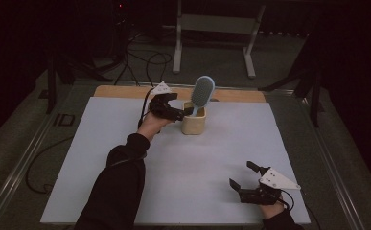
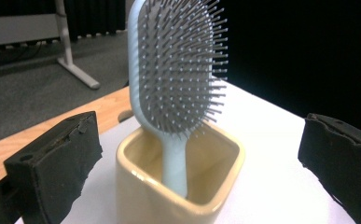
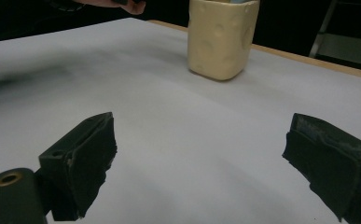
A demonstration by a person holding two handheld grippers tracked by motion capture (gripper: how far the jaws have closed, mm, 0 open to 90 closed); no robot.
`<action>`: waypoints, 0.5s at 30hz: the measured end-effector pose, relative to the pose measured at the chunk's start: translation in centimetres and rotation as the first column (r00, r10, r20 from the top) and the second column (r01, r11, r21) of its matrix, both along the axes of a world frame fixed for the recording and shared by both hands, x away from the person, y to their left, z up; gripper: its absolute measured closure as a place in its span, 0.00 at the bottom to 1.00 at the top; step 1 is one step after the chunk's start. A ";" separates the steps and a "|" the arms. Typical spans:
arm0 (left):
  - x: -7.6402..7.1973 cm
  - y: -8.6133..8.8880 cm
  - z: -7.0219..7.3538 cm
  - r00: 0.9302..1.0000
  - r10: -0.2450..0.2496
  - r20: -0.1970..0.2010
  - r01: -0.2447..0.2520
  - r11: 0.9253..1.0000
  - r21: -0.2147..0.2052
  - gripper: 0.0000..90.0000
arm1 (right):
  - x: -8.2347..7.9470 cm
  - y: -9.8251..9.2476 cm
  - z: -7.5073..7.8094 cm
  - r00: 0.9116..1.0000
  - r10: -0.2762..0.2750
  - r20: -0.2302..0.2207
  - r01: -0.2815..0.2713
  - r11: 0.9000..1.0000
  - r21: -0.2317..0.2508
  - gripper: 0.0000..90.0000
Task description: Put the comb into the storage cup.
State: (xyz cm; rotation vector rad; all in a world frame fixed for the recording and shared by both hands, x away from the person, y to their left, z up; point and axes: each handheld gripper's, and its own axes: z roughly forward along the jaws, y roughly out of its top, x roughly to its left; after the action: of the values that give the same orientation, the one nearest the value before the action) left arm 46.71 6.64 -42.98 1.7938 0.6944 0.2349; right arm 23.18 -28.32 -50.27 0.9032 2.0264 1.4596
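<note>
- A pale blue hairbrush (image 1: 202, 92) stands handle-down in a cream square cup (image 1: 194, 123) near the far middle of the table (image 1: 212, 158), bristles facing the left tool.
- The left tool (image 1: 183, 113) sits just beside the cup's left side, its jaws spread wide on either side of the cup, holding nothing.
- The right tool (image 1: 243, 179) rests near the table's near right corner, jaws wide and empty, well apart from the cup.

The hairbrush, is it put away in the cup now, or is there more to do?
Looks done: the hairbrush stands handle-down in the yellow cup. In hand: nothing; the left gripper is open by the cup and the right gripper is open near the table's front edge. Left: likely just pulling the left gripper back.
</note>
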 end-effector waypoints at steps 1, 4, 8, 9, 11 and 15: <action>-0.1 0.1 0.0 1.000 0.004 0.003 -0.004 1.000 0.007 0.00 | 0.0 0.0 0.0 1.000 0.000 0.000 0.000 1.000 0.000 0.09; -0.4 0.5 0.2 1.000 -0.005 0.002 0.005 1.000 0.009 0.00 | 0.0 0.0 0.0 1.000 0.000 0.002 0.000 1.000 -0.002 0.09; -0.8 1.0 0.4 1.000 -0.009 0.004 0.009 1.000 0.017 0.00 | 0.0 0.1 0.0 1.000 0.000 0.001 0.000 1.000 -0.007 0.09; -0.9 1.1 0.4 1.000 -0.010 0.005 0.010 1.000 0.021 0.00 | 0.0 0.1 0.0 1.000 0.000 0.001 0.000 1.000 -0.007 0.09; -1.1 1.4 0.5 1.000 -0.005 0.005 0.005 1.000 0.025 0.00 | 0.1 0.1 0.0 1.000 0.000 0.002 0.000 1.000 -0.009 0.09; -1.4 2.0 0.4 1.000 -0.018 0.000 0.018 1.000 0.021 0.00 | 0.1 0.1 0.0 1.000 0.000 -0.001 0.000 1.000 -0.008 0.09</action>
State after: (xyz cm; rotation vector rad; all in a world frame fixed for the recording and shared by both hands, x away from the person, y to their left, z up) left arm 45.30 8.68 -42.54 1.8197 0.6782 0.2311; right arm 23.23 -28.20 -50.30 0.9011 2.0318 1.4501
